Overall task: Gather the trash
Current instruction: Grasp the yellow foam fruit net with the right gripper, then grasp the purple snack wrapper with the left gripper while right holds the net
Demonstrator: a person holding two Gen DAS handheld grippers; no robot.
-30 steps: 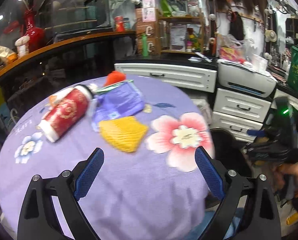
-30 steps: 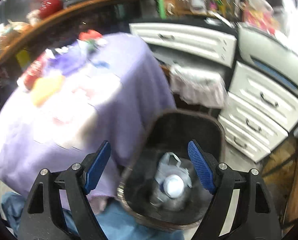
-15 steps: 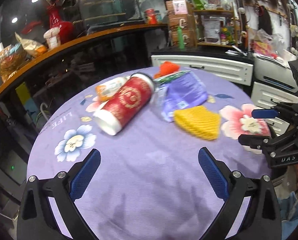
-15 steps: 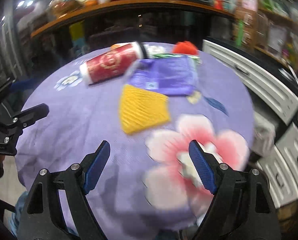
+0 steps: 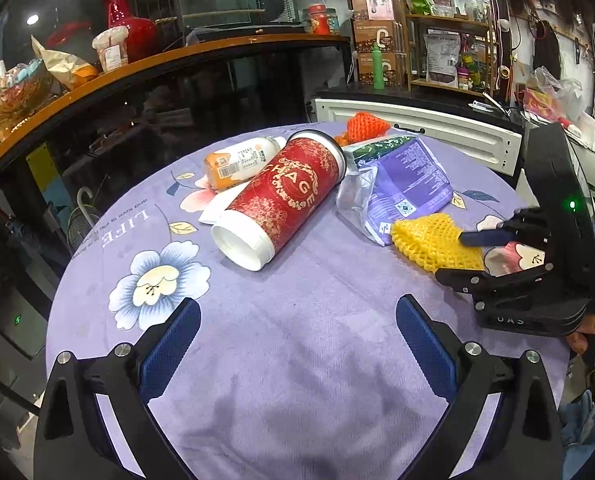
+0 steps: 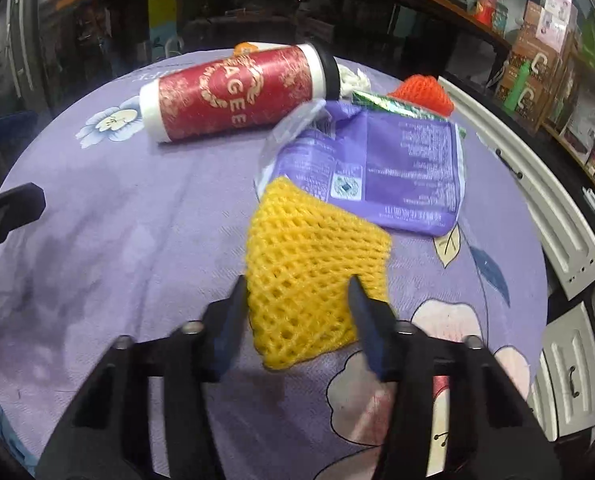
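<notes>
Netting, yellow foam mesh (image 6: 309, 264), lies flat on the purple flowered tablecloth (image 6: 137, 240) straight ahead of my right gripper (image 6: 297, 312), its near end reaching in between my two blue pads (image 6: 233, 320). My right fingers are closing on it now, one on each side of that end; the pads stand right at its edges, but I cannot tell that they press it. Its long axis runs away from me, up toward the purple wrapper (image 6: 381, 168), and its far corner overlaps that wrapper's near edge.

Beyond it the red paper cup (image 6: 233, 92) lies on its side, long axis crosswise in my right view, its white base to the left and its dark rim to the right. An orange net (image 6: 425, 94) sits behind the wrapper.

My left gripper (image 5: 295, 354) hangs over bare cloth near the table's edge, fingers spread wide with nothing between them. From there the cup (image 5: 285, 200) points its white base toward me, and a small yellow bottle (image 5: 241, 162) lies behind it
</notes>
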